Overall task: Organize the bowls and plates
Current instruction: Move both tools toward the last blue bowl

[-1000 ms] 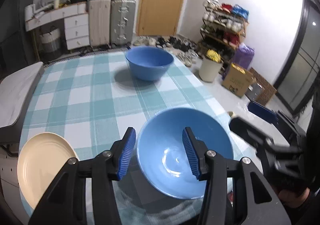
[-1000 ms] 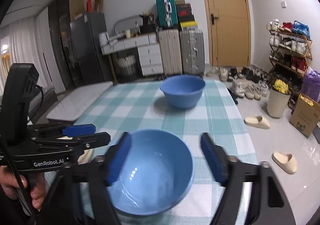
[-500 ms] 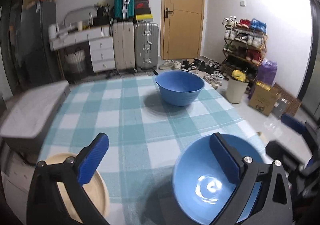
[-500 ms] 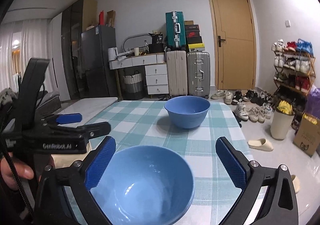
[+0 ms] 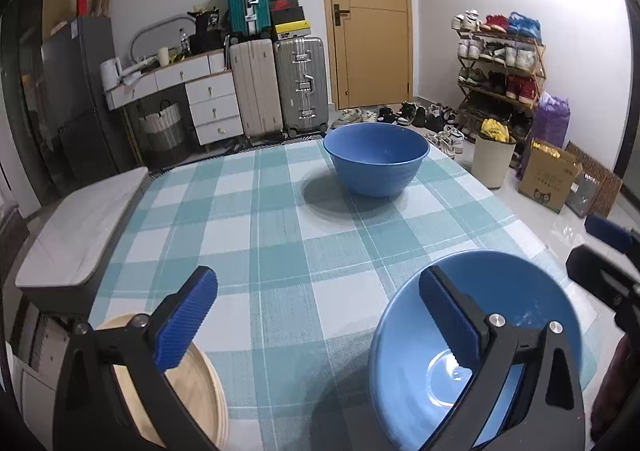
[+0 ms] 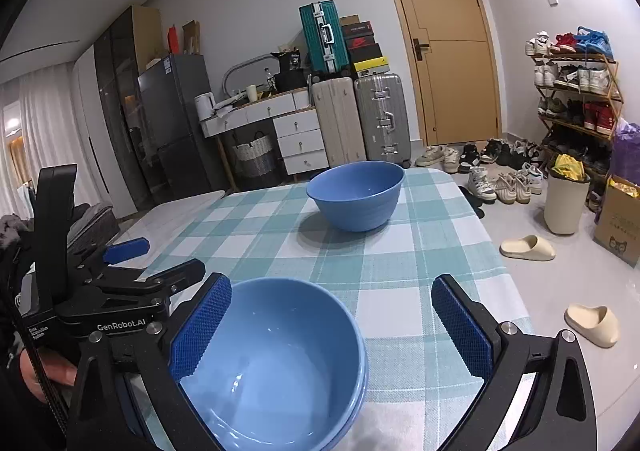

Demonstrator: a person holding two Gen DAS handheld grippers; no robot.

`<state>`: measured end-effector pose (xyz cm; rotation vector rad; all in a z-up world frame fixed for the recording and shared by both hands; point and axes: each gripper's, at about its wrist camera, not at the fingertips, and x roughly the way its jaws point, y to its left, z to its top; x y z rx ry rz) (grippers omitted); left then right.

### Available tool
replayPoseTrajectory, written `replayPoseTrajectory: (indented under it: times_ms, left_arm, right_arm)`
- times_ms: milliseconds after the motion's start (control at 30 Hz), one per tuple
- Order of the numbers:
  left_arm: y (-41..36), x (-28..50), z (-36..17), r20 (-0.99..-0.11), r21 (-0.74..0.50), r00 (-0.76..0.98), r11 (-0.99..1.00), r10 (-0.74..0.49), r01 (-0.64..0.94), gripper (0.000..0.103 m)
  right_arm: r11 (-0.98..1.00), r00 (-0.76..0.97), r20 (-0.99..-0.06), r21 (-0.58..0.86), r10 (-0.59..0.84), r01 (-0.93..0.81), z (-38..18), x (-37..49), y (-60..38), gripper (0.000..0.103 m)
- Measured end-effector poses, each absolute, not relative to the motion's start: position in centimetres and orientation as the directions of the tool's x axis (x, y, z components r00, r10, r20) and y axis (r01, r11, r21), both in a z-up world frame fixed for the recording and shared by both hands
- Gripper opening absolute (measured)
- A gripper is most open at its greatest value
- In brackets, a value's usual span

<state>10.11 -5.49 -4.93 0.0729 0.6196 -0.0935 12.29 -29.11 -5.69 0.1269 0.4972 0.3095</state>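
Nearby, glossy round blue bowl [image 6: 276, 367] on checked woven tablecloth [image 5: 280, 235], both grippers' ribbed jaws spread wide, empty.

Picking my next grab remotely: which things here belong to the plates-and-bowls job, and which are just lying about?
Job items:
near blue bowl, which looks stacked on another
far blue bowl
cream plate at the table's near left corner

Just lying about:
suitcases
shoe rack
slippers on the floor
cardboard box
bin
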Motion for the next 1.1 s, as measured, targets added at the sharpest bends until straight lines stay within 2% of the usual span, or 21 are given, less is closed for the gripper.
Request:
replayPoseTrajectory:
  times_ms: [367, 500, 767, 967, 1100]
  left_arm:
    - [-5.0, 7.1, -2.8, -0.571, 0.007, 0.818, 0.996, -0.073, 0.093, 0.102]
    - [-5.2, 6.3, -1.6, -0.564, 0.022, 0.825, 0.999, -0.024, 0.043, 0.103]
    - [-4.9, 7.2, 2.2, -0.548, 0.024, 0.834, 0.995, -0.065, 0.094, 0.103]
    - [-3.2, 11.7, 3.9, -0.607, -0.087, 0.775, 0.984, -0.176, 0.155, 0.103]
    - [-3.1, 15.4, 4.2, -0.648, -0.168, 0.707, 0.959, -0.282, 0.229, 0.103]
  right_arm:
    - [0.944, 0.826, -0.465, 0.235, 0.317, -0.23, -4.6, 10.4, -29.5, 0.102]
    - [0.943, 0.837, -0.447, 0.248, 0.314, -0.222, -3.8, 9.1, -29.7, 0.102]
    - [0.924, 0.834, -0.415, 0.271, 0.364, -0.269, 0.7, 7.9, -29.9, 0.102]
    - [0.908, 0.842, -0.351, 0.243, 0.41, -0.341, 5.7, 8.1, -30.1, 0.102]
    - [0.877, 0.822, -0.325, 0.288, 0.467, -0.384, 8.8, 10.2, -31.4, 0.102]
